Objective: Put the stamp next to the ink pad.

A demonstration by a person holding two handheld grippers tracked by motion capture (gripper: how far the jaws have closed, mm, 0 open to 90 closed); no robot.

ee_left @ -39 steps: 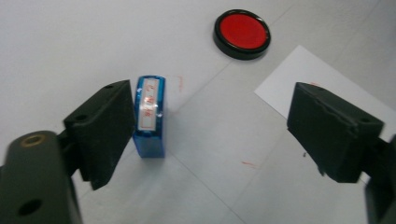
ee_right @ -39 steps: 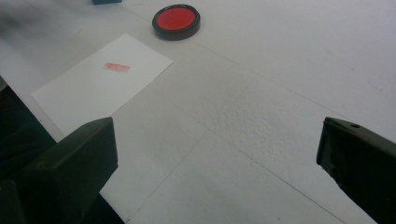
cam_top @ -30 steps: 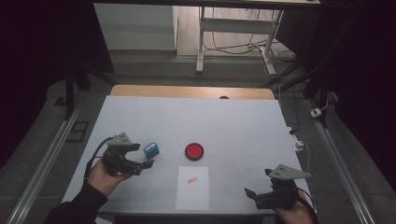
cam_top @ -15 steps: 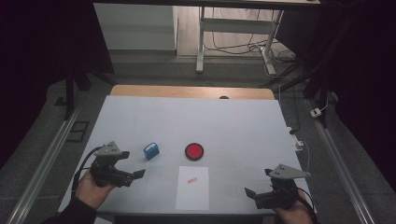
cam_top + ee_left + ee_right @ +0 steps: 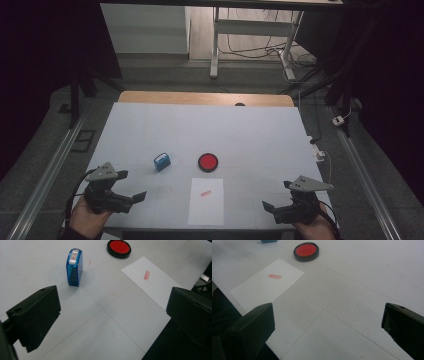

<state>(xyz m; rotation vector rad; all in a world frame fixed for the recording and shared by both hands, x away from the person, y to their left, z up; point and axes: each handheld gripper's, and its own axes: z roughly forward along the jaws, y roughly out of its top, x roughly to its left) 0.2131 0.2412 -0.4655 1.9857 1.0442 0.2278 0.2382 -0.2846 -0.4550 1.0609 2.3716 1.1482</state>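
While the left gripper sits with its jaws spread and holding nothing, one blue plastic stamp, a small rectangular block, stands up and to the left of the paper. One round ink pad, black-rimmed with a glossy red centre, lies just beyond that single flat white sheet, which bears one small red print. Right of the paper, the right gripper also has its jaws apart, empty.

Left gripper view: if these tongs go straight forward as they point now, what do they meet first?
Probably nothing soon: the left tongs aim at bare table between the blue stamp and the white paper. Depth is unclear.
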